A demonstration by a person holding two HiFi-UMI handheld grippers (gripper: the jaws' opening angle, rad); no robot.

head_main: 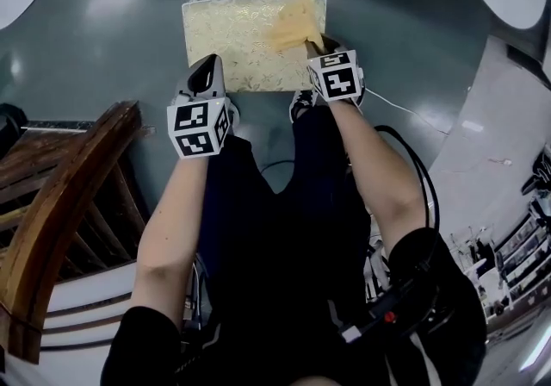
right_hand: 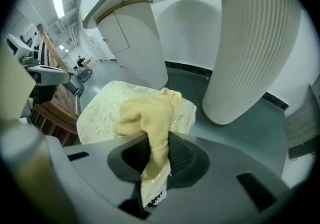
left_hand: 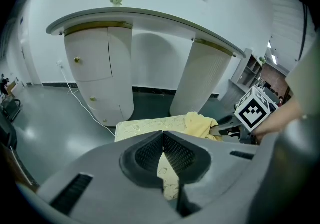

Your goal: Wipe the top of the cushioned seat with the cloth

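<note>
My right gripper (head_main: 315,48) is clenched on the yellow cloth (head_main: 293,29), which lies bunched on the cushioned seat (head_main: 232,44) toward its far right corner. My left gripper (head_main: 205,76) has its jaws together, empty, at the seat's near left edge.

Open room: the left and middle of the pale yellow patterned cushioned seat top (head_main: 237,44), and the grey-green floor (head_main: 112,48) around it. Obstructions: crumpled yellow cloth (head_main: 297,29) on the seat's far right corner; dark wooden chair (head_main: 102,141) at left; white ribbed column (right_hand: 250,43) beyond, right
</note>
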